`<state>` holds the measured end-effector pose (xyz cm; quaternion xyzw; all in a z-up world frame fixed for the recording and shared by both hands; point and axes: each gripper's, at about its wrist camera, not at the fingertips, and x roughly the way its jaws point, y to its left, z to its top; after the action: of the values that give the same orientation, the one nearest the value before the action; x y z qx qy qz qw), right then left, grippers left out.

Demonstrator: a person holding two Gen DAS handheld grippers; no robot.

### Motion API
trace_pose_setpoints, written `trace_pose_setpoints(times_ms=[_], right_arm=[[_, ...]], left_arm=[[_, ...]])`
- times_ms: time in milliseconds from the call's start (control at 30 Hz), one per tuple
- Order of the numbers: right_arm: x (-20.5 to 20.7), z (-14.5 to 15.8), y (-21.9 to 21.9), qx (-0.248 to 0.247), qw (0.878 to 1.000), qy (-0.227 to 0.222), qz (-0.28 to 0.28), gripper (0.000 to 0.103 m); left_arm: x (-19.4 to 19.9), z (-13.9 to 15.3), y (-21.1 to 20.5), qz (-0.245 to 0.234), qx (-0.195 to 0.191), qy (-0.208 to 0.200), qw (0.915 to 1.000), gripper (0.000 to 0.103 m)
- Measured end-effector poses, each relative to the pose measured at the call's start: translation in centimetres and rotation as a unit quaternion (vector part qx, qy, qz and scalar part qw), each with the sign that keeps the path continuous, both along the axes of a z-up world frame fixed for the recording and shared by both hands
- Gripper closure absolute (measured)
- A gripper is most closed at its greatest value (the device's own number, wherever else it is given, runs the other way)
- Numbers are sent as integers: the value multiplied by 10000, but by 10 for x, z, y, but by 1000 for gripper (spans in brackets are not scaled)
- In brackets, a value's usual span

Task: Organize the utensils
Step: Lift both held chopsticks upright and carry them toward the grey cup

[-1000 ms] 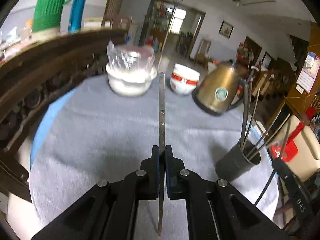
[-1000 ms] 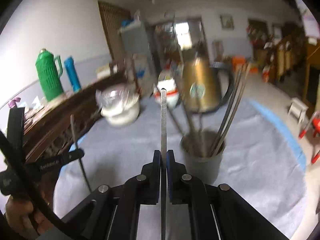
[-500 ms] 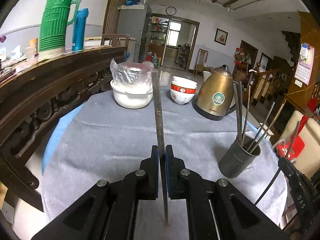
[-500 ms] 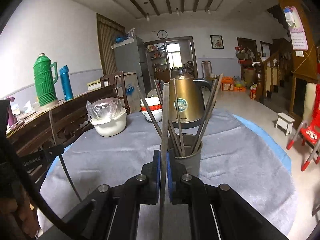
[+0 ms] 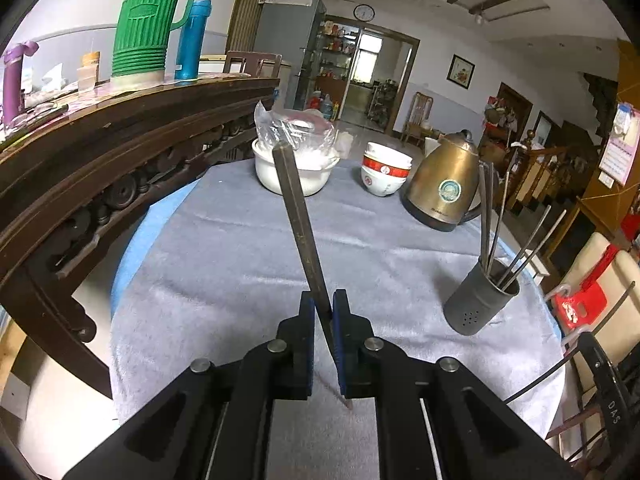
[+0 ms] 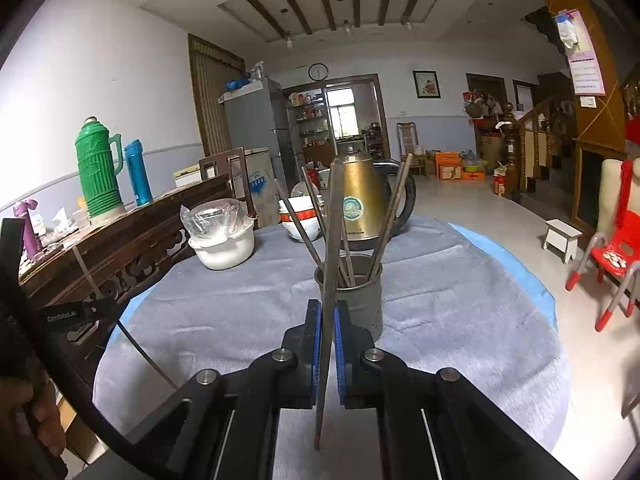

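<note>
My left gripper [image 5: 323,312] is shut on a dark chopstick [image 5: 298,208] that leans up and to the left, its tip touching the grey cloth below. A grey utensil cup [image 5: 478,302] with several chopsticks stands to the right of it. My right gripper [image 6: 327,320] is shut on another chopstick [image 6: 334,240], held nearly upright, directly in front of the same cup [image 6: 358,296]. The cup holds several chopsticks leaning outward.
A round table with grey cloth [image 5: 240,248] carries a white pot with a plastic bag [image 5: 296,160], stacked bowls [image 5: 384,172] and a brass kettle [image 5: 448,184]. A carved wooden sideboard [image 5: 100,152] with a green thermos [image 5: 144,20] runs along the left. Red chair [image 6: 616,248] at right.
Both grippers pulled back and levelled. The left chopstick now tilts further left. The right gripper has centred in front of the cup.
</note>
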<state>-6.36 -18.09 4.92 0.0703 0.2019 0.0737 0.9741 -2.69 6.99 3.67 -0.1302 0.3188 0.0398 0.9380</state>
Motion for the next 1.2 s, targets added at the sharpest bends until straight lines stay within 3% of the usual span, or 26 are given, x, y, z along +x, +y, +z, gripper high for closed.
trace_pose_setpoints(times_ms=[500, 833, 1067, 1200], right_arm=[[8, 9, -7, 238, 9996, -97, -127, 97], [18, 7, -23, 646, 9977, -99, -152, 96], [17, -7, -20, 436, 9989, -43, -135, 96], [3, -10, -18, 325, 9993, -121, -135, 97]], left_arm=[[-3, 6, -9, -74, -17, 107, 9999, 94], [-3, 6, -5, -78, -145, 64, 9998, 95], [-3, 13, -5, -75, -218, -158, 9996, 96], [0, 8, -8, -118, -165, -47, 9998, 96]])
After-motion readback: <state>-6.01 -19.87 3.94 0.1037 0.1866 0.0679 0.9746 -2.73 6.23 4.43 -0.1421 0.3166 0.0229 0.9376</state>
